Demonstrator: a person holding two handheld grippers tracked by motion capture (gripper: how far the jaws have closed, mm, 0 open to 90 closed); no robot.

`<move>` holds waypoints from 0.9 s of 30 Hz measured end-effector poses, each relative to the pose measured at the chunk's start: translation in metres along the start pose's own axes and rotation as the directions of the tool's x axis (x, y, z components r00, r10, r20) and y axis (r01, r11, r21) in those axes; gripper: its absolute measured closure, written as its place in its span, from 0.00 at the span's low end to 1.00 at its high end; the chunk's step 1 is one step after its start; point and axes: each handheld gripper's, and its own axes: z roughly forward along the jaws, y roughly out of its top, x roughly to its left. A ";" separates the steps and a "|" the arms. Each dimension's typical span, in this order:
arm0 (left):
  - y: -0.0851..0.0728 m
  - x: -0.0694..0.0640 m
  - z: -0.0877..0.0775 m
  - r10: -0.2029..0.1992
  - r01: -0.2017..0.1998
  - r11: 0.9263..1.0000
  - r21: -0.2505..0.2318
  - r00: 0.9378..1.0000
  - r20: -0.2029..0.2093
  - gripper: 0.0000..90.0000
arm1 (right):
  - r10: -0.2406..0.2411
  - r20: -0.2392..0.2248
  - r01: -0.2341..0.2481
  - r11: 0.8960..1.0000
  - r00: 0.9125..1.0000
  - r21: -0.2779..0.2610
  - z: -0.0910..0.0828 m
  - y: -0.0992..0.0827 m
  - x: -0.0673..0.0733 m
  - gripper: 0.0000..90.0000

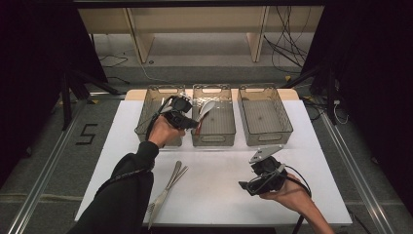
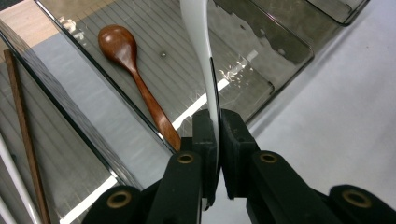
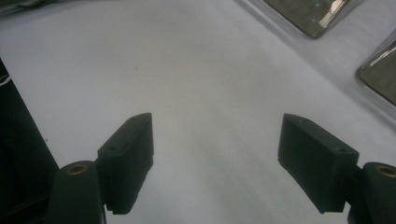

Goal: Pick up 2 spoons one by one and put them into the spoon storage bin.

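Currently my left gripper (image 2: 217,140) is clamped on the white spoon (image 2: 201,51), held above the middle bin (image 1: 213,139), where a wooden spoon (image 2: 133,70) already lies. Right gripper (image 3: 217,158) gapes empty; forks (image 1: 168,187) remain before that bin.
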 end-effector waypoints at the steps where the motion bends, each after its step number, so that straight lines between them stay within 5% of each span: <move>1: 0.002 0.000 0.002 -0.002 0.002 1.000 -0.001 1.000 -0.002 0.94 | 0.001 -0.002 -0.001 1.000 1.000 -0.001 0.000 0.000 0.000 0.30; 27: 0.019 0.009 0.033 -0.061 0.061 0.998 0.012 0.998 -0.019 0.94 | -0.003 -0.012 0.003 1.000 1.000 -0.009 -0.001 0.000 0.001 0.24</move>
